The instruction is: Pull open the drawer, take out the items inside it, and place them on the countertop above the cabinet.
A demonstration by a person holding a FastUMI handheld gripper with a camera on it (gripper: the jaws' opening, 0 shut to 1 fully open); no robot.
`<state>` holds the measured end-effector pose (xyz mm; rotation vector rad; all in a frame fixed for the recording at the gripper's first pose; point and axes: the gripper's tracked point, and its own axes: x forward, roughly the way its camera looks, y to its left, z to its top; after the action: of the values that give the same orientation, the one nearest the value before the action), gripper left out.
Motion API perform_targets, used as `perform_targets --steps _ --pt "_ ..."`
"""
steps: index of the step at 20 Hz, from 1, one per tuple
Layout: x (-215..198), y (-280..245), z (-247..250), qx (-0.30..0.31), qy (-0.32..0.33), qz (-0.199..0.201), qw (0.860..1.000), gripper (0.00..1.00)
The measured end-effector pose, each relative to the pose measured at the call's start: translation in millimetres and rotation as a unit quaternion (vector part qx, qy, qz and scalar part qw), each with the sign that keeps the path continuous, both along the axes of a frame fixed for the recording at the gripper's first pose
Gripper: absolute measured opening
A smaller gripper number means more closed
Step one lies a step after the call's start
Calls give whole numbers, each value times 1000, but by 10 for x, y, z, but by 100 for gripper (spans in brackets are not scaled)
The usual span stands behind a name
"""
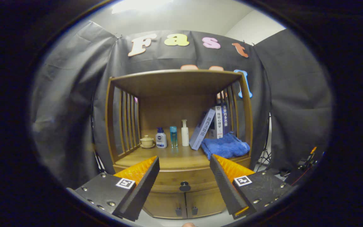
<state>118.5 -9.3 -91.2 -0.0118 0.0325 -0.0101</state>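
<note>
A wooden cabinet [181, 94] stands against the black cloth wall straight ahead. Its drawer [169, 182] is closed, with a dark round knob [185, 186] on its front. The countertop [169, 157] lies just above the drawer, under a slatted shelf frame. My gripper [184, 162] is open and holds nothing. Its two fingers stand wide apart some way short of the cabinet, and the knob shows in the gap between them, a little below the tips. The drawer's contents are hidden.
On the countertop stand a small lidded cup [146, 141], a white and blue bottle [161, 138], a blue bottle [173, 136], a white pump bottle [185, 133], leaning books [214, 124] and a blue towel [225, 146]. Two lower doors [184, 203] sit under the drawer. A tripod [265, 154] stands to the right.
</note>
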Motion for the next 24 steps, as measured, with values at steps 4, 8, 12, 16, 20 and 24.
perform_targets --steps 4,8,12,16,20,24 --pt "481 0 -457 14 16 4 1000 99" --pt "853 43 -787 8 34 17 999 99" --pt "975 29 -1270 1 63 15 998 99" --pt "1027 128 -1680 38 99 12 994 99" --pt "1097 -38 -1937 26 135 9 990 79" --pt "1146 -84 -1914 37 108 -7 993 49"
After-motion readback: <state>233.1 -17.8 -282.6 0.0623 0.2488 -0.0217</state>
